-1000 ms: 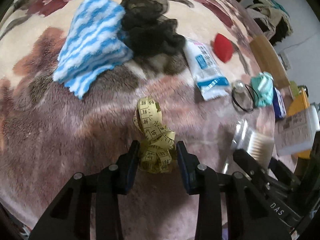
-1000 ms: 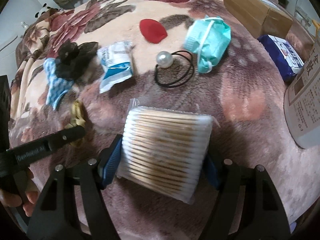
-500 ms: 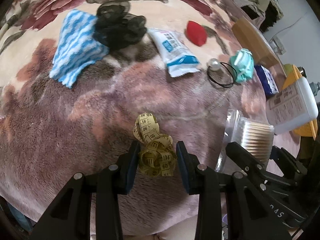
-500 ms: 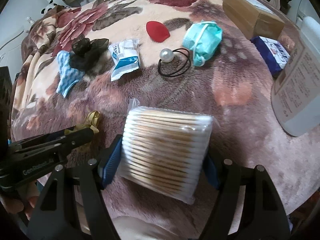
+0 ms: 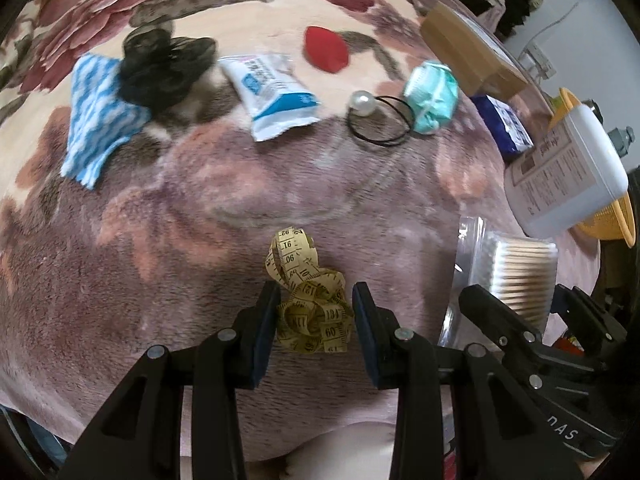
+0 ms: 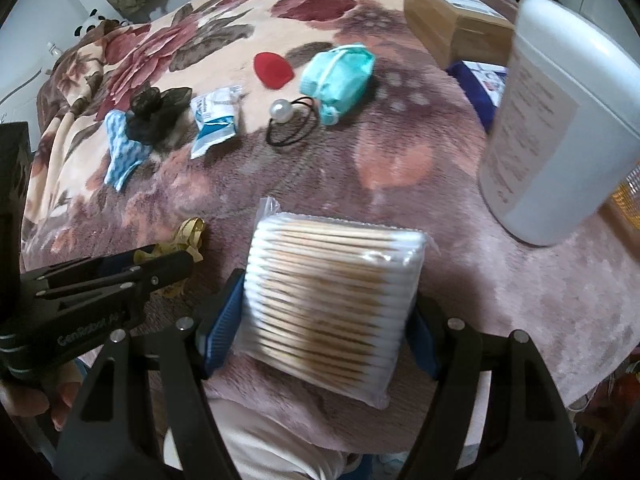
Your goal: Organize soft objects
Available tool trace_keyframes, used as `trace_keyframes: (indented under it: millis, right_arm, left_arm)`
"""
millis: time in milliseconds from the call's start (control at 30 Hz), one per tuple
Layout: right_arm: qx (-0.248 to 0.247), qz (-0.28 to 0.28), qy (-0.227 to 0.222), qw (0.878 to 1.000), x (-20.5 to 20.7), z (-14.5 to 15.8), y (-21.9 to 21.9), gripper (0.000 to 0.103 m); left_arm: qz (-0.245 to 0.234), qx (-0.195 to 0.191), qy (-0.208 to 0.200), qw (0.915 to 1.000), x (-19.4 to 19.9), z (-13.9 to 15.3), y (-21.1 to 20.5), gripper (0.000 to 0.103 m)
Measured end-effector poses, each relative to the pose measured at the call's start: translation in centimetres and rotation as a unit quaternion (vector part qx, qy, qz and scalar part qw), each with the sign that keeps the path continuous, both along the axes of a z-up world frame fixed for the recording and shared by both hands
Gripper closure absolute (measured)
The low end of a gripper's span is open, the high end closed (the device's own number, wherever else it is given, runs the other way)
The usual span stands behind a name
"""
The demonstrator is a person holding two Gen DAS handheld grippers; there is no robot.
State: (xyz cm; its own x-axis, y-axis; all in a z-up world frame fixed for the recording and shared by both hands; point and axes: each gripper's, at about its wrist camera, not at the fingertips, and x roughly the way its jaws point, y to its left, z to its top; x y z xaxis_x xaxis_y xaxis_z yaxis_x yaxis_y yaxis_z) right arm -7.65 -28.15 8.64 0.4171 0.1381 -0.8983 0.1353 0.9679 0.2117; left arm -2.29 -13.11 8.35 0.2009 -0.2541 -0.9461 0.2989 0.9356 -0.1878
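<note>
My left gripper [image 5: 314, 312] is shut on a crumpled yellow tape measure [image 5: 308, 300], held above the floral fleece blanket [image 5: 160, 264]. My right gripper [image 6: 320, 312] is shut on a clear bag of cotton swabs [image 6: 332, 292], lifted near the blanket's front edge. The swab bag [image 5: 516, 276] and right gripper show at the right of the left wrist view. Farther back lie a blue-white striped cloth [image 5: 100, 116], a black lace scrunchie [image 5: 160, 68], a white-blue packet [image 5: 276, 92], a red pad [image 5: 326, 49], a pearl hair tie [image 5: 378, 118] and a teal face mask [image 5: 432, 96].
A white bottle with a printed label [image 6: 560, 120] lies at the right over a yellow bowl [image 5: 608, 216]. A cardboard box [image 6: 452, 20] and a blue tissue pack [image 5: 504, 124] sit at the back right. A hand [image 6: 36, 396] holds the left gripper.
Both grippers have pulled back toward the front edge and risen slightly with their loads. The objects on the blanket look smaller and farther off; the white bottle has come further into view.
</note>
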Motion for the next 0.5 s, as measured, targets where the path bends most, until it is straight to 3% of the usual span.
trace_keyframes:
  millis: [500]
  right_arm:
    - [0.003,-0.012,-0.007,1.000,-1.4,0.7,-2.5,0.030]
  left_arm:
    - [-0.026,0.011,-0.002,0.9996,-0.6,0.1,-3.0,0.065]
